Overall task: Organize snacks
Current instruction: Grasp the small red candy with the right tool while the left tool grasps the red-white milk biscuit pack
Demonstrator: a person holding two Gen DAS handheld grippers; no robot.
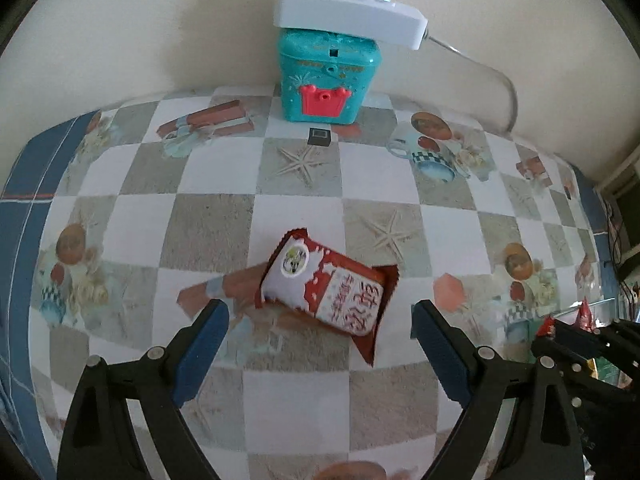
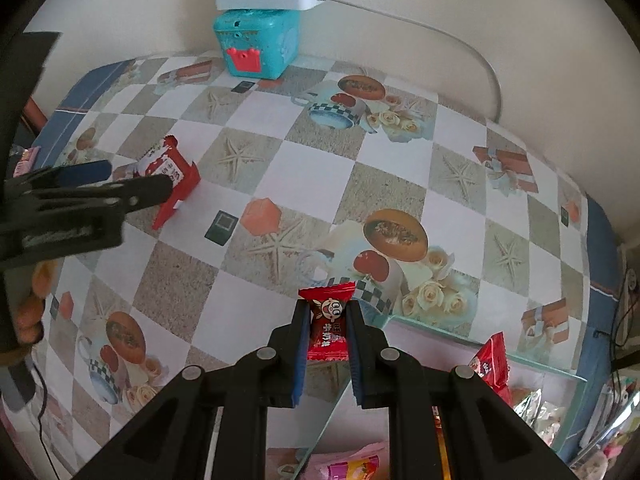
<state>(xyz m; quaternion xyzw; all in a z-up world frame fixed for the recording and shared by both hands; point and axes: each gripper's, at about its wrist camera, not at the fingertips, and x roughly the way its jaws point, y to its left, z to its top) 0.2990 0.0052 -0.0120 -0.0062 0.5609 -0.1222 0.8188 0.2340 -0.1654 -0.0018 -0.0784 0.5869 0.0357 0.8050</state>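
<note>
A red and white snack packet (image 1: 326, 286) lies flat on the patterned tablecloth, just ahead of my left gripper (image 1: 320, 312), whose blue-padded jaws stand wide open on either side of it without touching. The same packet (image 2: 168, 168) shows in the right wrist view, partly behind the left gripper (image 2: 132, 184). My right gripper (image 2: 328, 320) is shut on a small red candy packet (image 2: 327, 322) with a cartoon face, held above the rim of a glass container (image 2: 480, 344). In the left wrist view the right gripper (image 1: 556, 330) shows at the right edge.
A teal toy chest (image 1: 326, 76) with a white power strip (image 1: 348, 16) on top stands against the back wall. The glass container at the table's near right holds more snack packets (image 2: 490, 360). A small dark card (image 2: 221, 227) lies mid-table. A person's fingers (image 2: 30, 312) show at left.
</note>
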